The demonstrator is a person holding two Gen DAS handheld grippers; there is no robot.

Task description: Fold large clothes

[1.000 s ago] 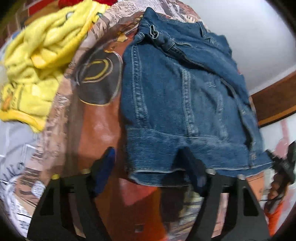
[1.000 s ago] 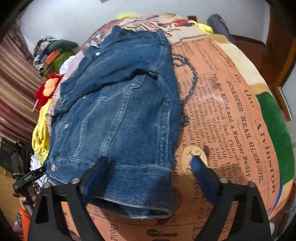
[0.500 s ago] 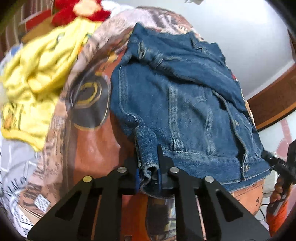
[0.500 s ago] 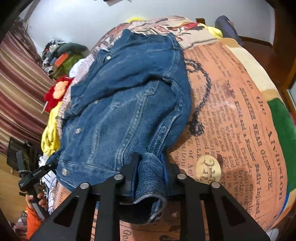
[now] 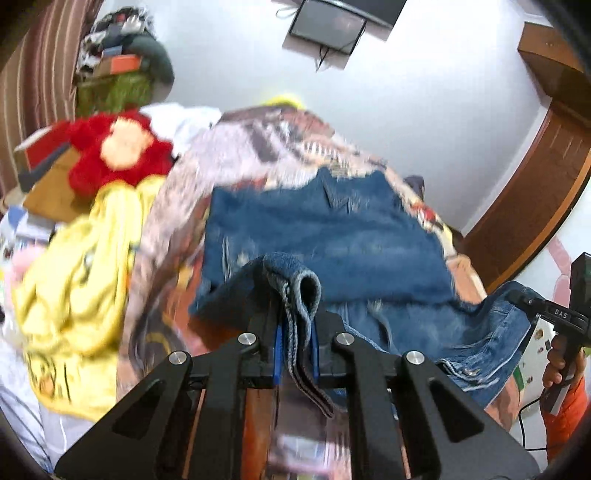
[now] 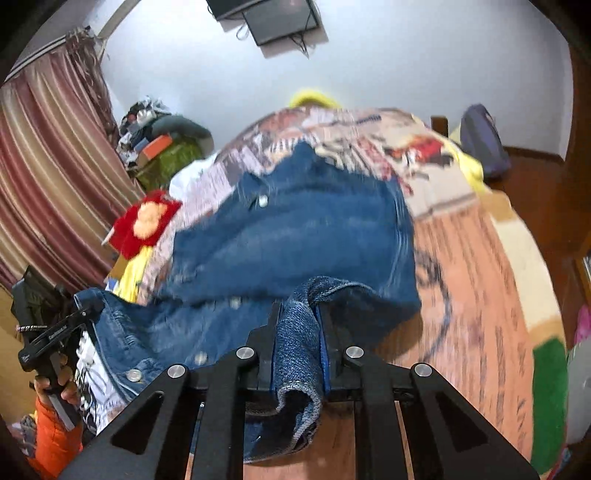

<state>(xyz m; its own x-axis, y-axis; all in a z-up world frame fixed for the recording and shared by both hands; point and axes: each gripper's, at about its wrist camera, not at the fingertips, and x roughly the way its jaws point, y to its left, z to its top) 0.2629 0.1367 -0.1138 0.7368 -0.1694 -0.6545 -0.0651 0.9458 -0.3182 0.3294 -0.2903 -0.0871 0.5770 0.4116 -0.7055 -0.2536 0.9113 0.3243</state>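
A blue denim jacket (image 5: 332,236) lies on a printed bedspread (image 5: 266,144). It also shows in the right wrist view (image 6: 295,229). My left gripper (image 5: 295,332) is shut on one corner of the jacket's bottom hem and holds it lifted above the bed. My right gripper (image 6: 299,339) is shut on the other hem corner, also lifted. The hem hangs slack between them. The right gripper shows at the right edge of the left wrist view (image 5: 557,317). The left gripper shows at the left edge of the right wrist view (image 6: 51,332).
A yellow garment (image 5: 85,266) and a red plush toy (image 5: 114,151) lie at the bed's left side. A clothes pile (image 6: 162,144) and striped curtain (image 6: 48,177) stand beyond. A wall screen (image 5: 328,26) hangs ahead. A wooden frame (image 5: 532,192) is at right.
Both grippers closed on the jacket's hem corners, then raised them up and toward the collar. The views tilted upward, so the wall and screen now show.
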